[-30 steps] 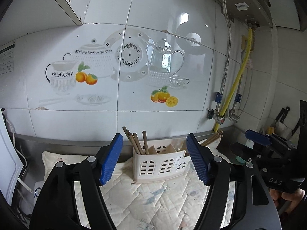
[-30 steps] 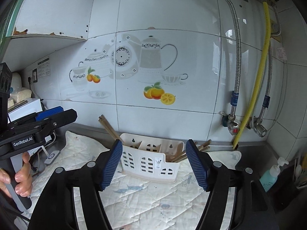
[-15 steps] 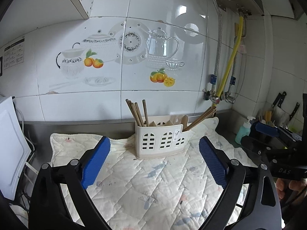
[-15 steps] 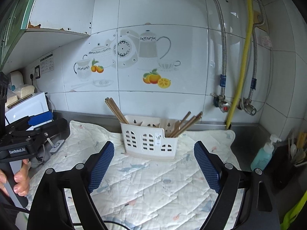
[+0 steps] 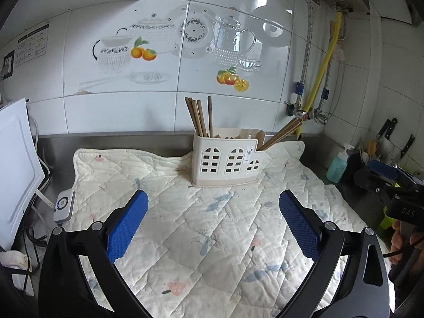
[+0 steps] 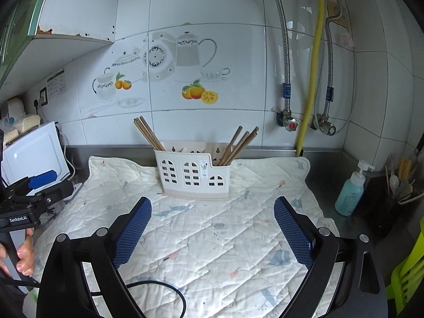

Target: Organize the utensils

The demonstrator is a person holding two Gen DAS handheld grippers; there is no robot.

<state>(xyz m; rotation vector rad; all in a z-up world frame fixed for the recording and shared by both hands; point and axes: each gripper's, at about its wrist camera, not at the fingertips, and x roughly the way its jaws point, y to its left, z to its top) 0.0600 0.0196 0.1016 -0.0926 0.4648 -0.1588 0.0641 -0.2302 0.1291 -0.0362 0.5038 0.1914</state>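
Note:
A white utensil holder stands at the back of a quilted mat; it also shows in the right wrist view. Brown chopsticks stand upright in its left compartment, and more chopsticks lean out of its right end. In the right wrist view the left bunch and the right bunch both show. My left gripper is open and empty, well in front of the holder. My right gripper is open and empty too.
A white appliance stands at the left edge. A blue soap bottle and a dark utensil pot stand at the right. Gas pipes and valves run down the tiled wall. Knives hang at the far right.
Both grippers have pulled back from the holder and opened wider. The holder now looks smaller and farther, with more of the mat in view.

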